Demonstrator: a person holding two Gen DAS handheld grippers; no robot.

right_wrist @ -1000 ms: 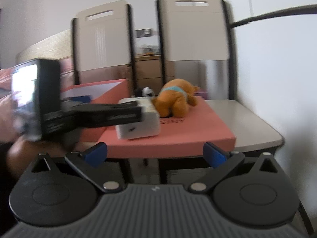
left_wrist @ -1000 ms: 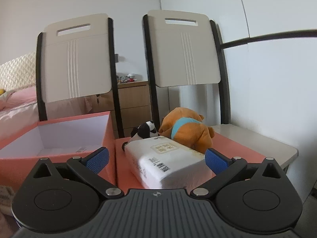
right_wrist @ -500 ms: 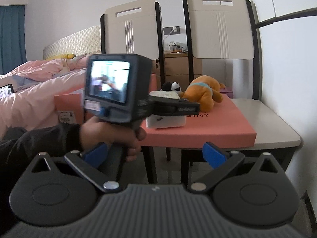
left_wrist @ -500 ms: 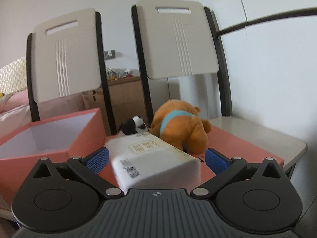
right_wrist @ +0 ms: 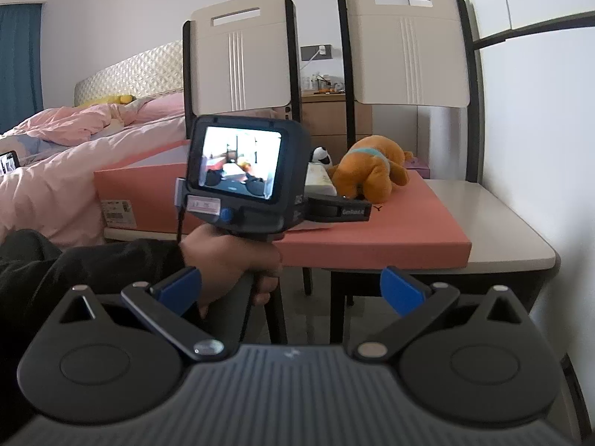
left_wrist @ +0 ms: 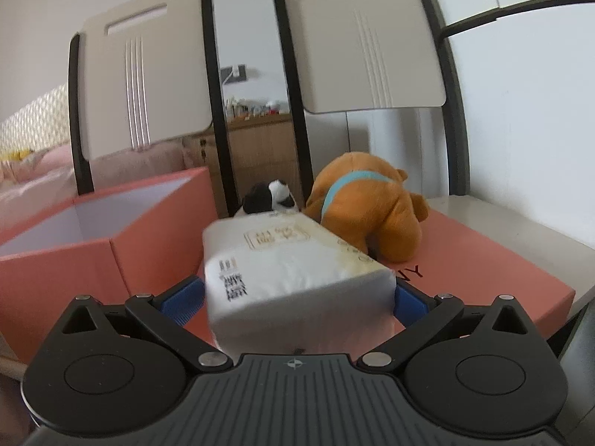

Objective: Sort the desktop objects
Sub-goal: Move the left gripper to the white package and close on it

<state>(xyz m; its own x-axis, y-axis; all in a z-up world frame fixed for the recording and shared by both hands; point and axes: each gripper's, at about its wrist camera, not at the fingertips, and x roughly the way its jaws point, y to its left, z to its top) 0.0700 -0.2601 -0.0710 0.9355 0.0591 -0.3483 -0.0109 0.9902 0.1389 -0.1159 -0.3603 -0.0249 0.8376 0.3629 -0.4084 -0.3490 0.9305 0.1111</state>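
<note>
My left gripper (left_wrist: pixel 297 299) fingers are straddling the tissue pack (left_wrist: pixel 293 260) on the pink lid (left_wrist: pixel 502 260), contact unclear. Bear (left_wrist: pixel 364 212) is crowding its far edge. My right gripper (right_wrist: pixel 290 284) is hanging open, off the bench.

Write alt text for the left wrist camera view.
The left gripper straddles a white tissue pack lying on a pink lid. A brown plush dog sits behind the pack, and an open pink box stands to the left.

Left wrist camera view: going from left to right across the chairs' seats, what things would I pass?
Open pink box → white tissue pack between the left gripper fingers → brown plush dog on the flat pink lid. The small black-and-white plush peeks out behind the pack.
</note>
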